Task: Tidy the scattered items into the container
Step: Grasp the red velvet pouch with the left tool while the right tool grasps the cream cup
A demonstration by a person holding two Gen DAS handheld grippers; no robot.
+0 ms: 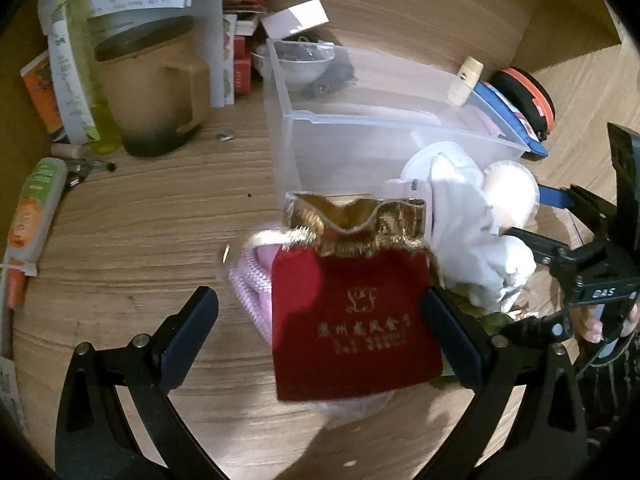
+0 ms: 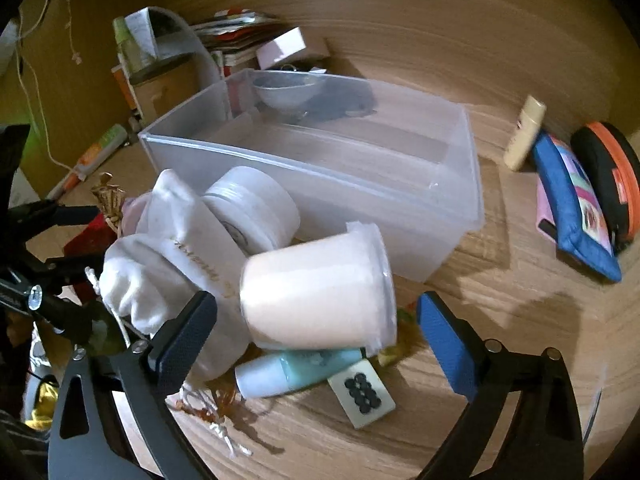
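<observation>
The red pouch (image 1: 352,320) lies between the wide-open fingers of the left gripper (image 1: 320,336), while the cream jar (image 2: 316,292) sits between the wide-open fingers of the right gripper (image 2: 318,332).

Lighting: warm, dim indoor light; bright patch washes out the white cloth drawstring bag (image 1: 468,216). Shadows: hard, falling toward the camera on the wood-grain tabletop (image 2: 500,320). Quality: strong fisheye bending, dark corners; motion blur on the cream plastic lidded jar (image 2: 316,296).
</observation>
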